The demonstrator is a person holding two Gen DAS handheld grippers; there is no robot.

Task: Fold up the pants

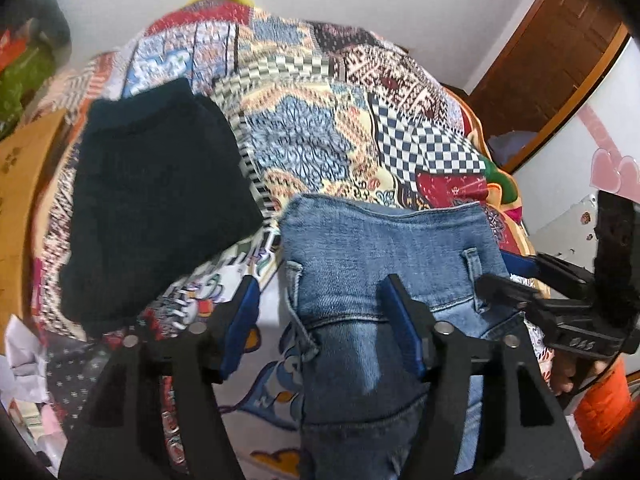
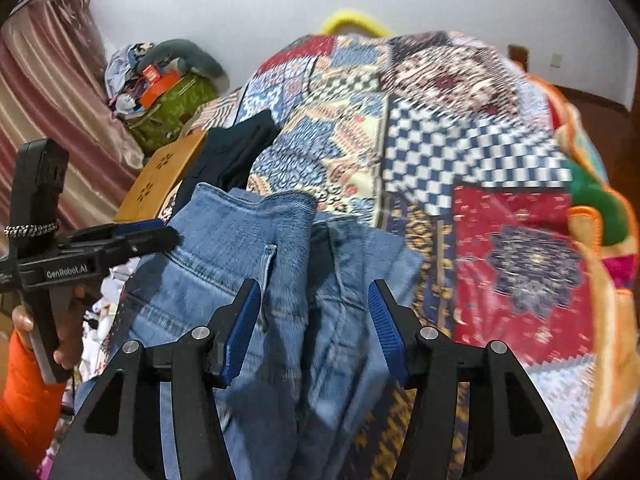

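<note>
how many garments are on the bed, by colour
blue denim jeans: 1
dark folded garment: 1
total: 2, both lying on the patchwork bedspread

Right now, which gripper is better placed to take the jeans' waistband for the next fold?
Right, as a judgement. The right gripper is open with the jeans centered between its fingers. The left gripper is also open, but sits over the jeans' left edge, half over the patchwork quilt.
</note>
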